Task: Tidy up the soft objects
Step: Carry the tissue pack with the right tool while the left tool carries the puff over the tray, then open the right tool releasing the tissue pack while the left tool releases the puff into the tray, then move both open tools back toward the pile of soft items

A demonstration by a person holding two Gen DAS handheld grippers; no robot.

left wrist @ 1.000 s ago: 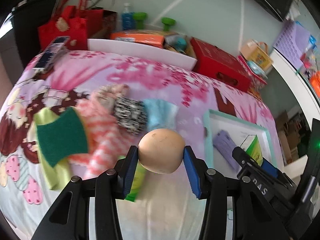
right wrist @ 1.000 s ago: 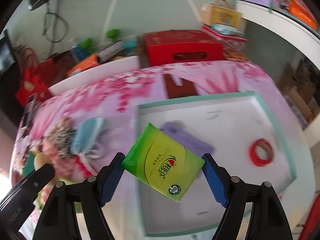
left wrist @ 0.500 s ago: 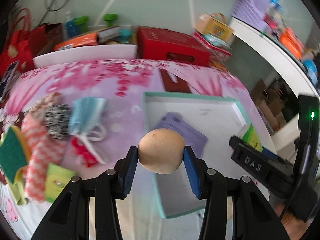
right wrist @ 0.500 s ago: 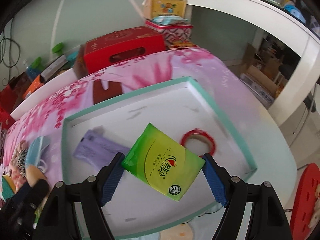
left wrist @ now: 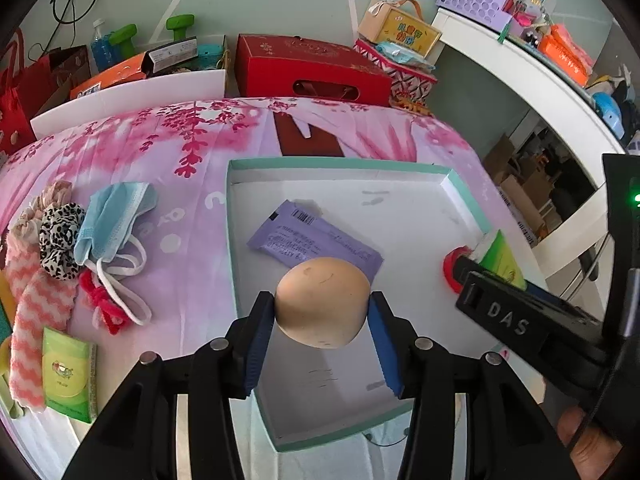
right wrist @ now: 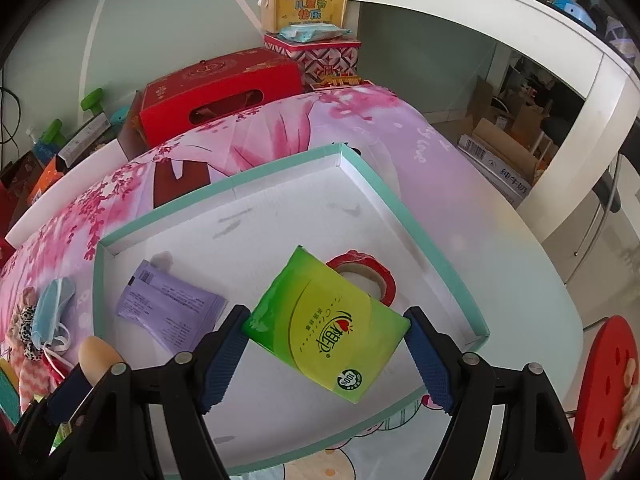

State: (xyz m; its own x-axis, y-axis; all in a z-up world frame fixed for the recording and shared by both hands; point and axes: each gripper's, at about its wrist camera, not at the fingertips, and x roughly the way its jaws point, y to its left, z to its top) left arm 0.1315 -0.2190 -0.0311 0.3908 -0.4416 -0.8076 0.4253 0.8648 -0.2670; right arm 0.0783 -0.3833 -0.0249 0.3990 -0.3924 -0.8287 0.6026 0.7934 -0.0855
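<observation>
The tan foam ball point(left wrist: 322, 302) hangs over the near half of the teal-rimmed tray point(left wrist: 336, 163), pinched between the left gripper point(left wrist: 322, 334) pads, whose jaws are just easing apart. Let it drop onto bare white floor, clear of the purple sachet point(left wrist: 314, 241). The right gripper point(right wrist: 326, 350) clamps the green tissue pack point(right wrist: 326, 322) above the red tape roll point(right wrist: 370, 270); I'd shift it aside before releasing, so it lies flat.

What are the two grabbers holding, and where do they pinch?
The left gripper, its jaws opening slightly, has the tan squishy ball by its sides. The right gripper holds the green tissue pack by two opposite corners.
</observation>
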